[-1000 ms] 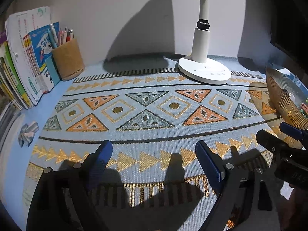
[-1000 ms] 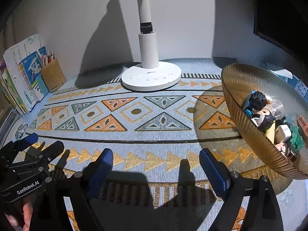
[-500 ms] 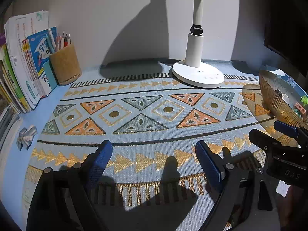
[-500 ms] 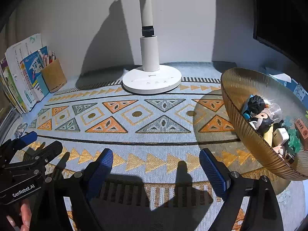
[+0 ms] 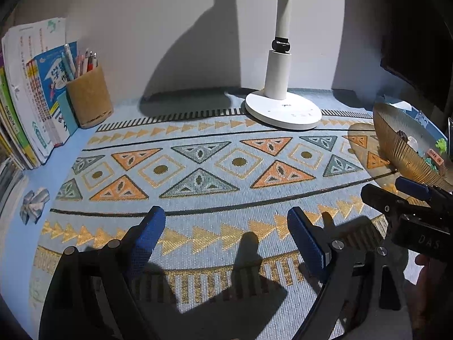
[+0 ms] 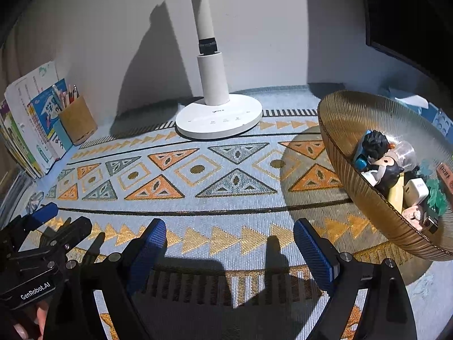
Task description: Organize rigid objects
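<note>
A: A plain grey wall [image 6: 254, 28] backs the scene, and most of the frame is the table, covered by a blue woven mat [image 6: 198, 198] with orange and grey triangles.

B: What stands on it, biggest first?

A: A white desk lamp [image 6: 218, 113] at upper centre against the wall, its round base on the mat's far edge. At the right, an amber ribbed glass bowl [image 6: 348, 119] on the mat. At the upper left, a row of books [image 5: 28, 90] leans along the wall, with a cork pen cup [image 5: 89, 99] just beside them. A small crumpled bit of foil [image 5: 35, 204] lies off the mat at the left edge.

B: And the rigid objects to organize?

A: They look gathered in the bowl already: a dark-haired toy figure [image 6: 375, 144], a white plug-like block [image 6: 416, 189], something green, other bits I can't make out. The middle of the mat is bare, likely left as working room.

B: The jaws?

A: The left gripper [image 5: 226, 226] and right gripper [image 6: 229, 235] both sit low at the bottom of their frames, jaws spread wide with only mat between the blue pads. Neither has hold of anything. Each shows at the edge of the other's view, so they hang side by side, tipped down toward the mat, the right one nearer the bowl.
</note>
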`<state>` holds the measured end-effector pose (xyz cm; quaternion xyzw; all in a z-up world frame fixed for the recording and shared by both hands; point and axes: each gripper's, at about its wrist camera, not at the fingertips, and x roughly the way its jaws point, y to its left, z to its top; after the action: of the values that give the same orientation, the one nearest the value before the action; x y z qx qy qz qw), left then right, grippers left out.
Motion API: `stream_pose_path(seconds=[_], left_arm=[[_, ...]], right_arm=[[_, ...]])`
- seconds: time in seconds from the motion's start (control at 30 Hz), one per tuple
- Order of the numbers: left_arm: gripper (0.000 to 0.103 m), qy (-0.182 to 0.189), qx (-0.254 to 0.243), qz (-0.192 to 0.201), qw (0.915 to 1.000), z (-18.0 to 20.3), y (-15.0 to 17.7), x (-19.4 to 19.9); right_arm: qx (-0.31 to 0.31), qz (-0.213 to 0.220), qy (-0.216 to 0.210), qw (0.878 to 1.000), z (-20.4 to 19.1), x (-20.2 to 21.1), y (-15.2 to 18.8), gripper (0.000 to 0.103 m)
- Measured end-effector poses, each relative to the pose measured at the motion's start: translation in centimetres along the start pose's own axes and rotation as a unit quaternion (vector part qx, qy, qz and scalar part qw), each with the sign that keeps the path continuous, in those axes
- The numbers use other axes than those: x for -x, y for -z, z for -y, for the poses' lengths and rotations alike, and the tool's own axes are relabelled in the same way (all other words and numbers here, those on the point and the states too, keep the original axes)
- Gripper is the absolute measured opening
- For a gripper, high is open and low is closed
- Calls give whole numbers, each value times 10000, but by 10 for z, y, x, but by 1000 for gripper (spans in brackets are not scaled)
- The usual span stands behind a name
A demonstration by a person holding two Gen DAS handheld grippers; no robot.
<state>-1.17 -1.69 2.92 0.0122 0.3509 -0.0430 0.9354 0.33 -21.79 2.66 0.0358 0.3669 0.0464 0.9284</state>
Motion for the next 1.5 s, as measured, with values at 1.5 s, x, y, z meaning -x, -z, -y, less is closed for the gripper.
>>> stream_pose_path(seconds=[1.5], left_arm=[[87,-50,-312,-25,9995,7,2,-1]], right_arm=[[404,-51,85,9991,-5,-5,0,91]])
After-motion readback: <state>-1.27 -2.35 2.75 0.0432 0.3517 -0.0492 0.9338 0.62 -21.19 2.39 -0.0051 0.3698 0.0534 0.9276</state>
